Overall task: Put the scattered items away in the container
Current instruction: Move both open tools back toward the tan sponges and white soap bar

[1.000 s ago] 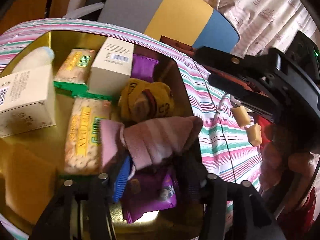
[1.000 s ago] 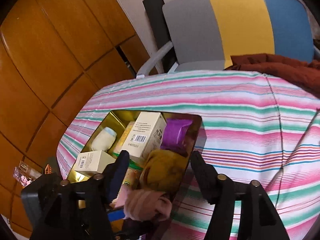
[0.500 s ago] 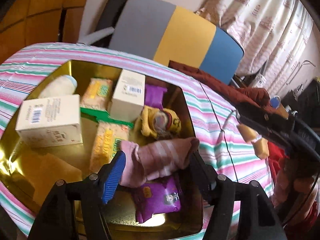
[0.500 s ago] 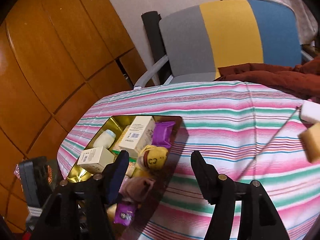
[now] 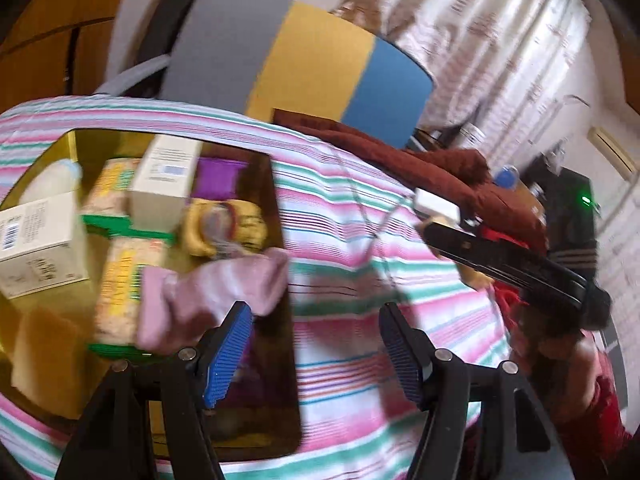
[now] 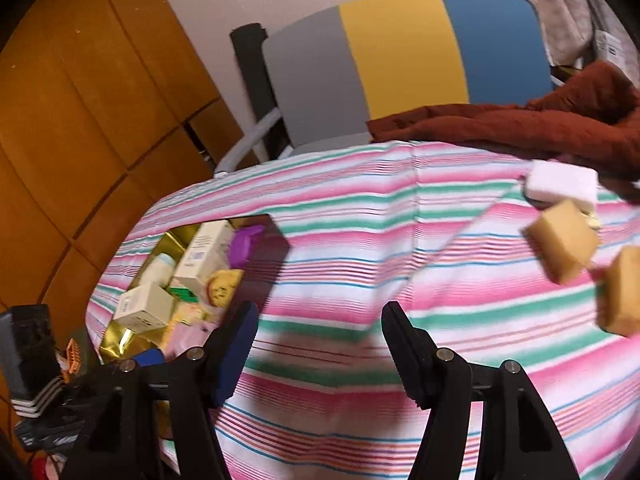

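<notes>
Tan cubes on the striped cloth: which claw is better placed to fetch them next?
Right, probably. The right claw is open, empty and out over the cloth, with the tan cubes close on its right. The left claw sits at the edge of the gold tin, farther from them.

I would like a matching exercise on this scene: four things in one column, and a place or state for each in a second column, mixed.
Things:
1. pink sock
2. brown cloth
3. left gripper
4. purple packet

Places or states:
a. at the tablecloth's far edge, by the chair
b. open, nothing between its fingers
c. in the tin's far corner
d. draped over the tin's near-right rim

Pairs: 1-d, 2-a, 3-b, 4-c
</notes>
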